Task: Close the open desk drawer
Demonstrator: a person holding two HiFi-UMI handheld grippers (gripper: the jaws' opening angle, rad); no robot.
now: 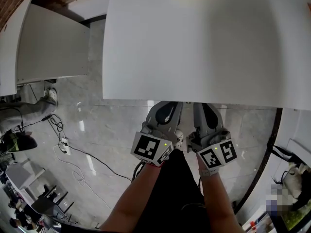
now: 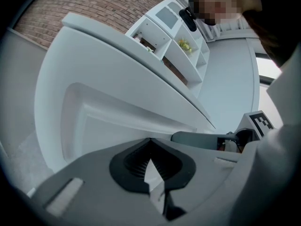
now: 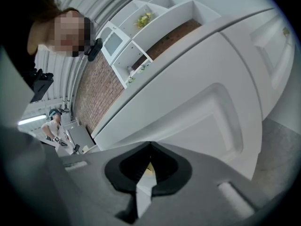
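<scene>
Left gripper (image 2: pixel 150 144) and right gripper (image 3: pixel 150 147) side by side, tips tucked under the front edge of the white desk (image 1: pixel 194 47). Each pair of jaws pressed together, holding nothing. Drawer (image 2: pixel 108 126) directly ahead of both, just below the desk top, long axis along that front edge, recessed face toward the grippers. Hidden by the desk top in the head view; visible only in the two gripper views. How far out: not discernible. Around: second white desk (image 1: pixel 48 47) at left, cables (image 1: pixel 73 152) on the marble floor (image 1: pixel 112 130), shelves (image 2: pixel 174 36) against a brick wall (image 2: pixel 94 8), a helmeted person (image 3: pixel 52 126) far off, in the right gripper view only.
</scene>
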